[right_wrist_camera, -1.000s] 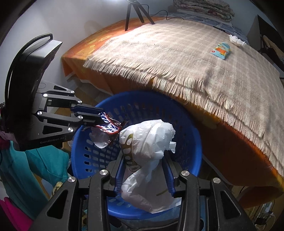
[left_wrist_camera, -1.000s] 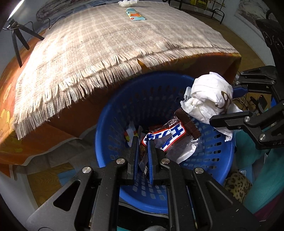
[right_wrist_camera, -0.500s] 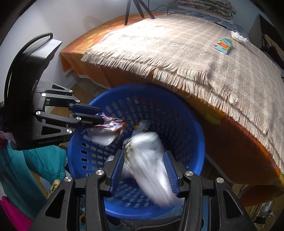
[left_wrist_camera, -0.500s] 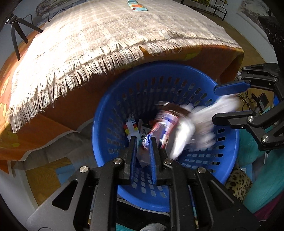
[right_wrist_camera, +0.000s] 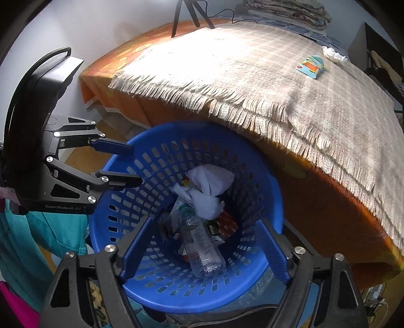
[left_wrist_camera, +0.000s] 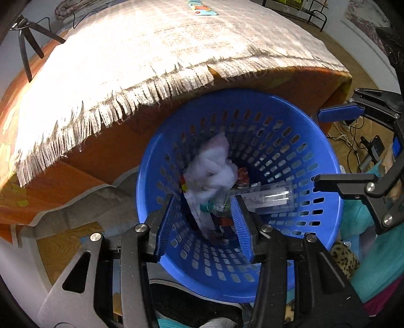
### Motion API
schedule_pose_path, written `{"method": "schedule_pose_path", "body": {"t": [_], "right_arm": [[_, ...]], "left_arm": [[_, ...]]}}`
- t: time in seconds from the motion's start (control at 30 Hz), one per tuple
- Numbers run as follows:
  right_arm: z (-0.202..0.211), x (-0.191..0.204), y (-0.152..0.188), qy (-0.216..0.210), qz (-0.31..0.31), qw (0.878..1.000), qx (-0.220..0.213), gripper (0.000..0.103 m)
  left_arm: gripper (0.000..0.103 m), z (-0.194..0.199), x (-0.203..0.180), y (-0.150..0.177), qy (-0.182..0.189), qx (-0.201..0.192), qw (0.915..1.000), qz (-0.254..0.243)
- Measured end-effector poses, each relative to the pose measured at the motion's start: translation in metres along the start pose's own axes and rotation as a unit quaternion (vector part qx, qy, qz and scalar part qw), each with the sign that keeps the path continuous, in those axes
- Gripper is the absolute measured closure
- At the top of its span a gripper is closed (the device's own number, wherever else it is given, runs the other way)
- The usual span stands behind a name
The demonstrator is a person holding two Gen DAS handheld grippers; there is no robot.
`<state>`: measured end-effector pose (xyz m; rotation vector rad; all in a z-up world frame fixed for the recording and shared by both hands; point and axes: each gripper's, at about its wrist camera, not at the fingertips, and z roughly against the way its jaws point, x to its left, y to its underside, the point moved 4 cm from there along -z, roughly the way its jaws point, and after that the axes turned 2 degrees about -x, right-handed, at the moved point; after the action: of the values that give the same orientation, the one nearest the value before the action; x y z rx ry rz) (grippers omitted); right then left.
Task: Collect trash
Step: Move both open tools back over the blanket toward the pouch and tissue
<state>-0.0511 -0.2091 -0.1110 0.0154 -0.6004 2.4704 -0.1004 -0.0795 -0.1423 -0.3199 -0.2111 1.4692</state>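
Observation:
A blue perforated basket (left_wrist_camera: 325,161) (right_wrist_camera: 265,176) stands on the floor beside the bed. Inside it lie a white plastic bag (left_wrist_camera: 214,164) (right_wrist_camera: 209,186), a clear plastic bottle (left_wrist_camera: 265,196) (right_wrist_camera: 202,247) and some wrappers (right_wrist_camera: 224,224). My left gripper (left_wrist_camera: 204,214) (right_wrist_camera: 131,164) is open and empty above the basket's near rim. My right gripper (right_wrist_camera: 204,239) (left_wrist_camera: 328,146) is open and empty above the basket too. On the bed a light-blue packet (left_wrist_camera: 202,6) (right_wrist_camera: 310,66) and a crumpled white tissue (right_wrist_camera: 333,54) lie far back.
The bed has a beige fringed blanket (left_wrist_camera: 139,55) (right_wrist_camera: 252,75) over an orange sheet (right_wrist_camera: 328,201). A black tripod (left_wrist_camera: 27,50) (right_wrist_camera: 192,12) stands behind it. Teal and pink clothes (right_wrist_camera: 38,227) and cables (left_wrist_camera: 366,143) lie by the basket.
Both grippers have opened. The white bag dropped from the right gripper and the candy wrapper from the left one, and both now lie in the basket.

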Motion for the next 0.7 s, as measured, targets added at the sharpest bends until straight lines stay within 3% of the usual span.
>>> {"method": "schedule_pose_path", "body": {"t": [0.17, 0.7], "right_arm": [[0.001, -0.004, 0.0, 0.013, -0.002, 1.0, 0.0, 0.014], [0.007, -0.01, -0.004, 0.047, -0.004, 0.999, -0.005, 0.014]], "left_arm": [[0.046, 0.004, 0.004, -0.001, -0.004, -0.004, 1.0, 0.005], [0.045, 0.011, 0.013, -0.009, -0.008, -0.008, 0.9998, 0.014]]}}
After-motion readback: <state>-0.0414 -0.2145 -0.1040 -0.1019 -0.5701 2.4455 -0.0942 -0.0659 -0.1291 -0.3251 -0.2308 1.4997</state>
